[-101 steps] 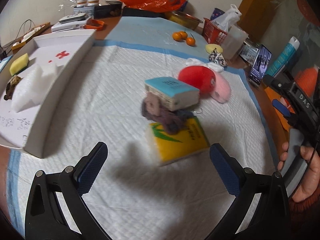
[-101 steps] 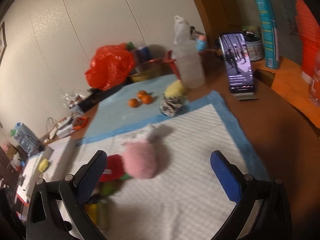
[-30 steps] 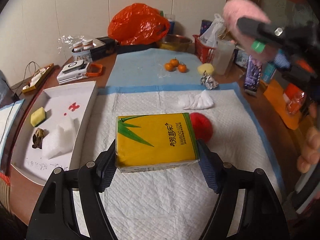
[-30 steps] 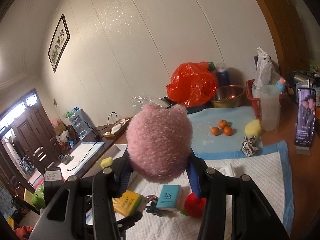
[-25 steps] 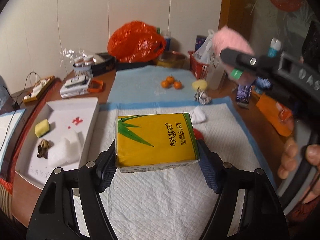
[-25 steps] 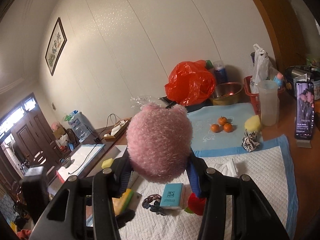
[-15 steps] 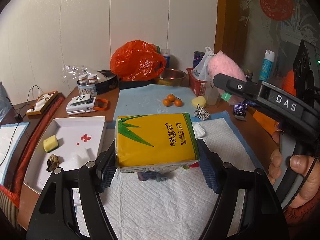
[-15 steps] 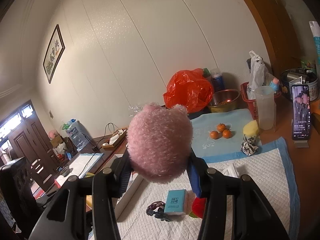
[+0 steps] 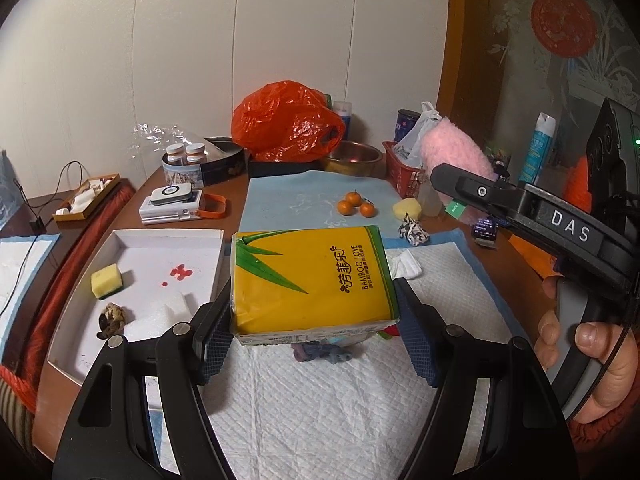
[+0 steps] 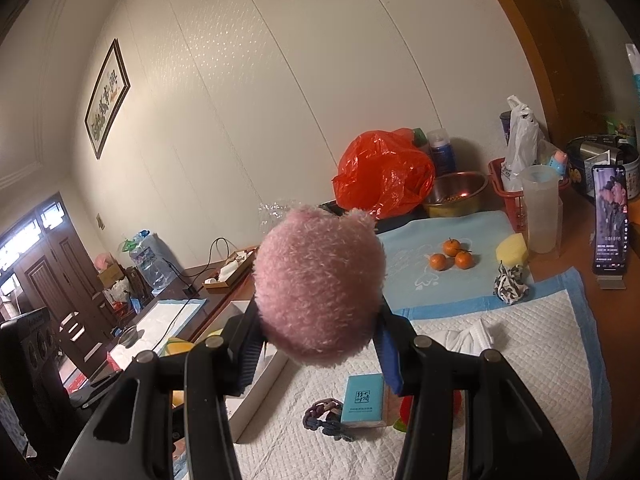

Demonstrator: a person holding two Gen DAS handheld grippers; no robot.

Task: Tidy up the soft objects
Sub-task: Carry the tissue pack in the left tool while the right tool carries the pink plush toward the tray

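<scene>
My left gripper (image 9: 316, 340) is shut on a yellow tissue pack (image 9: 312, 276), held up above the white quilted pad (image 9: 320, 412). My right gripper (image 10: 316, 340) is shut on a fluffy pink plush ball (image 10: 318, 284), also lifted; that plush ball (image 9: 456, 160) shows at the right of the left wrist view. On the pad lie a teal tissue pack (image 10: 362, 400), a purple-brown scrunchie (image 10: 320, 416), a red plush (image 10: 408, 406) and a white cloth (image 10: 464, 338). The white tray (image 9: 132, 236) at the left holds a yellow sponge (image 9: 106, 280), white foam (image 9: 168, 308) and a brown bit (image 9: 112, 318).
Behind the pad sit three oranges (image 9: 356, 204), a yellow sponge ball (image 9: 407, 208), a patterned cloth wad (image 9: 413, 232), an orange bag (image 9: 286, 122), a metal bowl (image 9: 352, 156), a red basket (image 9: 404, 178), a clear cup (image 10: 540, 212) and a phone on a stand (image 10: 610, 224). A person's hand (image 9: 588, 364) grips the right tool.
The left gripper took up the yellow pack and the right one the pink plush. Over the last second the left gripper has risen with its pack, showing more of the tray and wall.
</scene>
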